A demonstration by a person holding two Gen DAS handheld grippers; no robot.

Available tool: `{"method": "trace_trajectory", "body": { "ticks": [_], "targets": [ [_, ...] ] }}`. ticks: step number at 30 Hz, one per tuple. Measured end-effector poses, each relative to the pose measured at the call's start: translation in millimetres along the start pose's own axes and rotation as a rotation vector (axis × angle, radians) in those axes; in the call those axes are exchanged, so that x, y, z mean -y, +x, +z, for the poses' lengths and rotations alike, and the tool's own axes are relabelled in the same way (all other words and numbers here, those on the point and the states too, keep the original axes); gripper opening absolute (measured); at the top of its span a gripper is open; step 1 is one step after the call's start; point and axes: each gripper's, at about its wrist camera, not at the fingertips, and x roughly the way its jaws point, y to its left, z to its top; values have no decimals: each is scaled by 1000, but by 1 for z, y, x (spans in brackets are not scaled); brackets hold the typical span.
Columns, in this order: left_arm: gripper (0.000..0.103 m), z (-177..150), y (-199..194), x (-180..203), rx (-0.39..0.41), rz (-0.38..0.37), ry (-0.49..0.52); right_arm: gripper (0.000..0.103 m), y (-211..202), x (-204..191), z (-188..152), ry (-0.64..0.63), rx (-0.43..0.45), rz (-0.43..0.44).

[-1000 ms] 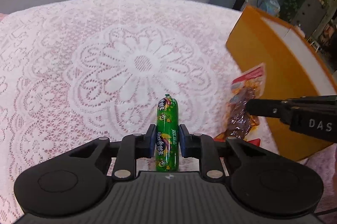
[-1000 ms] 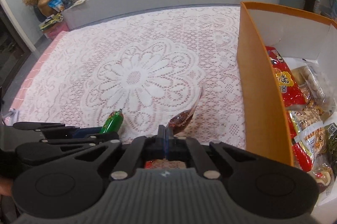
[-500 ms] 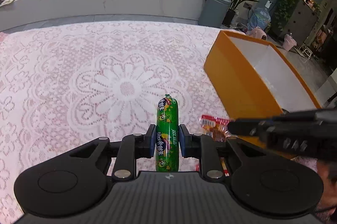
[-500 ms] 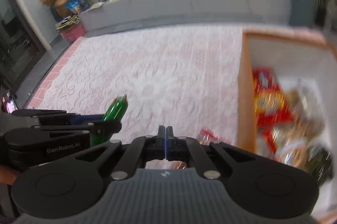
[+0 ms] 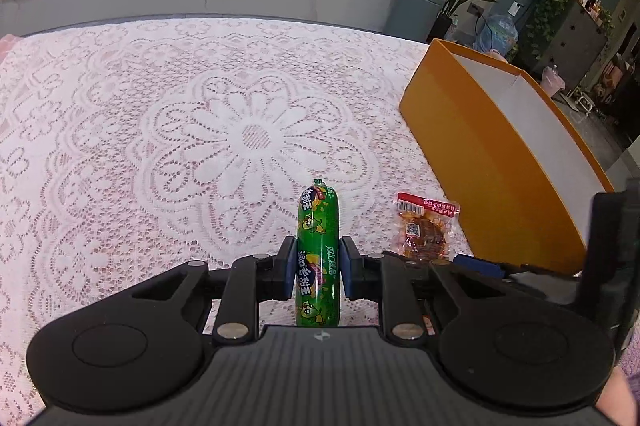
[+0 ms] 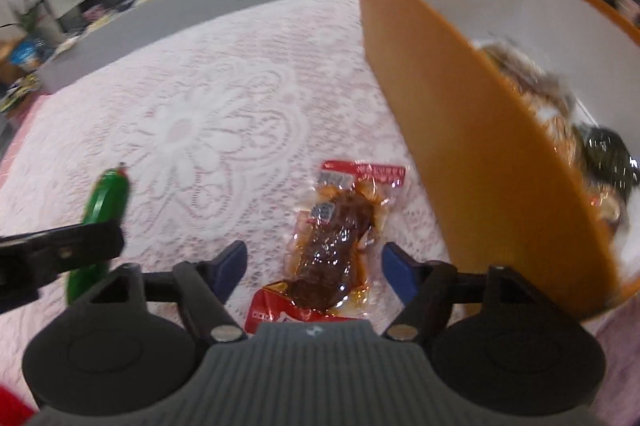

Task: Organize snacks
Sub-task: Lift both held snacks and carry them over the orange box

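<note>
Gripping a green sausage (image 5: 318,258) between its pads, the left claw (image 5: 318,272) hangs over the lace-covered table (image 5: 160,145); a red snack packet (image 5: 425,230) lies flat near the orange box (image 5: 492,161).

In the right wrist view, the right claw (image 6: 314,268) is opening wide, the packet (image 6: 336,238) lying on the table between its fingers, untouched. The box (image 6: 472,145) holds blurred snacks (image 6: 560,113).

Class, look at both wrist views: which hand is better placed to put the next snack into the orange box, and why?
Left. The left gripper is shut on the green sausage, ready to carry it to the orange box. The right gripper is opening, and its brown meat packet lies on the lace tablecloth, ungripped.
</note>
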Motion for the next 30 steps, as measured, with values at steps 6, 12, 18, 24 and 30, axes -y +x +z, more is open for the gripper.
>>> {"method": "trace_trajectory", "body": {
  "ticks": [6,12,18,24,30],
  "targets": [
    [24,-1,7,-8,-6,-23,-20,81,15,-14,-10,-82,48,-95],
    [24,-2,13,-10,-12,-36,-30,58,6,-12,-14,-129,99,-96],
    [24,-1,13,-10,-10,-38,-31,53,-2,-6,-13,-132,105,-54],
    [24,5,3,-7,13,-24,-32,52,-35,-9,-7,-172,178,35],
    [24,23,-17,9,66,-52,-21,52,-79,-8,10,-214,257,137]
  ]
}}
